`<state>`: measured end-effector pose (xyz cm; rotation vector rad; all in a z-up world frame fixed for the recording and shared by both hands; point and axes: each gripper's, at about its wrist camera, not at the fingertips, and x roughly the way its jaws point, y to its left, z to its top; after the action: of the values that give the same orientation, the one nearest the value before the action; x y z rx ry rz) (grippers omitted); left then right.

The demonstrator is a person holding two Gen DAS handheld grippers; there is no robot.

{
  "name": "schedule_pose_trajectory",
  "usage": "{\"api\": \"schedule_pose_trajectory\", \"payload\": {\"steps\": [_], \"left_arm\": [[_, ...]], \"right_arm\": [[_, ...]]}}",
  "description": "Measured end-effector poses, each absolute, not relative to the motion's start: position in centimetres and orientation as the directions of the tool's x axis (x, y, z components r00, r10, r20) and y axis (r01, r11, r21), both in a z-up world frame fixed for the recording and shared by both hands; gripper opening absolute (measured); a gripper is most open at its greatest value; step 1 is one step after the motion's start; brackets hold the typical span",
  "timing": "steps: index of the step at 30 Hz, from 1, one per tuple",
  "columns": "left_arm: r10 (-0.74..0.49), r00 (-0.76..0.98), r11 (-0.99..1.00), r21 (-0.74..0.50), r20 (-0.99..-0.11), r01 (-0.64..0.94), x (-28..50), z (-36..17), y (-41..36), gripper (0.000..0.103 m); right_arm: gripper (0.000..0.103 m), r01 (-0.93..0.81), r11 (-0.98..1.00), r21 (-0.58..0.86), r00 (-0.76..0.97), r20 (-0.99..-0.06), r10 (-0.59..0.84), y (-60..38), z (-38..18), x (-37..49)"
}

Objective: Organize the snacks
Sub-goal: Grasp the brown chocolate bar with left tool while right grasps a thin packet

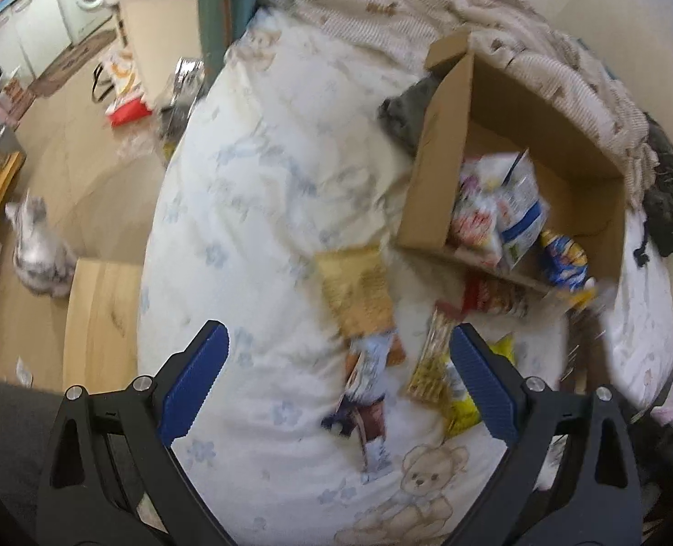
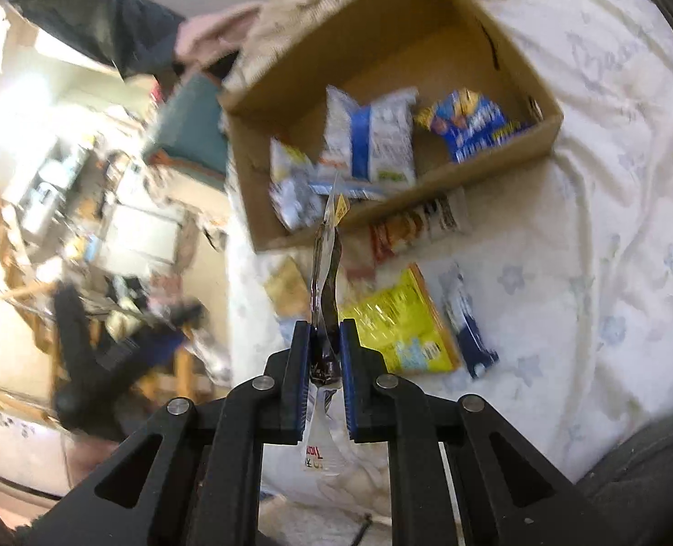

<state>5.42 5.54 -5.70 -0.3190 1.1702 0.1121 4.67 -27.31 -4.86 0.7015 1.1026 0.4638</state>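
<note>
In the left wrist view, a grey cat (image 1: 40, 245) sits on the wooden floor (image 1: 81, 159) at the far left, beside a pale wooden board (image 1: 99, 318). To its right a white quilt (image 1: 254, 191) with blue flowers and a teddy bear print covers the bed. The left gripper (image 1: 338, 391) hangs above it with its blue pads (image 1: 195, 386) spread wide and nothing between them. Between and just past the pads lie loose snacks: a tan packet (image 1: 356, 289), a blue and orange packet (image 1: 368, 391) and a yellow packet (image 1: 461, 409). Further right a cardboard box (image 1: 445, 173) rests on the quilt, with a white and blue bag (image 1: 518, 200) and a blue chip bag (image 1: 564, 259) inside.

In the right wrist view, a cluttered room shows blurred at the left. At centre the right gripper (image 2: 325, 364) is pressed onto a thin clear wrapper (image 2: 325, 282) seen edge-on, which sticks up toward the near wall of the box (image 2: 473, 168). Inside the box sit the white and blue bag (image 2: 372, 136) and the blue chip bag (image 2: 473, 125). On the quilt (image 2: 586, 227) just in front of the box lie a striped orange packet (image 2: 418, 225), the yellow packet (image 2: 404, 323) and, to its right, a dark blue packet (image 2: 468, 323).
</note>
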Motion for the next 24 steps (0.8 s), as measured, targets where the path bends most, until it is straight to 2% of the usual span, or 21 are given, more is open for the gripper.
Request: {"api": "schedule_pose_trajectory", "payload": {"steps": [6, 7, 11, 12, 13, 14, 15, 18, 24], "left_arm": [[-0.12, 0.245, 0.958, -0.178, -0.962, -0.227, 2.8, -10.4, 2.3, 0.063], [-0.125, 0.218, 0.96, -0.173, -0.968, -0.219, 2.4, -11.3, 1.5, 0.059], [-0.08, 0.181, 0.978, -0.112, -0.98, -0.176, 1.5, -13.6, -1.2, 0.059], [-0.073, 0.173, 0.981, -0.102, -0.982, -0.166, 1.5, -14.1, -1.5, 0.054], [-0.071, 0.166, 0.983, -0.097, -0.984, -0.156, 1.6, -14.5, -1.8, 0.034], [-0.07, 0.146, 0.986, -0.091, -0.987, -0.143, 1.7, -14.9, -2.0, 0.019], [-0.074, 0.116, 0.986, -0.09, -0.99, -0.141, 1.8, -15.3, -2.0, 0.014], [-0.108, 0.119, 0.983, -0.124, -0.987, -0.134, 1.4, -14.4, -1.9, 0.014], [-0.123, 0.274, 0.988, -0.145, -0.954, -0.06, 0.8, -8.6, -2.6, 0.014]], "right_arm": [[0.013, 0.021, 0.678, 0.735, 0.416, -0.623, 0.662, -27.4, -4.8, 5.1], [0.013, 0.024, 0.676, 0.736, 0.417, -0.622, 0.662, -27.4, -4.8, 5.0], [0.013, 0.02, 0.665, 0.746, 0.429, -0.607, 0.669, -27.7, -4.4, 4.8], [0.013, 0.018, 0.664, 0.748, 0.43, -0.605, 0.67, -27.7, -4.4, 4.8], [0.013, 0.018, 0.663, 0.748, 0.431, -0.604, 0.67, -27.8, -4.4, 4.7], [0.013, 0.017, 0.662, 0.75, 0.432, -0.602, 0.671, -27.8, -4.4, 4.7], [0.013, 0.017, 0.66, 0.751, 0.433, -0.6, 0.672, -27.9, -4.3, 4.6], [0.013, 0.021, 0.638, 0.77, 0.446, -0.578, 0.683, -28.4, -4.3, 4.5], [0.013, 0.009, 0.616, 0.788, 0.467, -0.548, 0.694, -29.0, -3.8, 4.4]]}}
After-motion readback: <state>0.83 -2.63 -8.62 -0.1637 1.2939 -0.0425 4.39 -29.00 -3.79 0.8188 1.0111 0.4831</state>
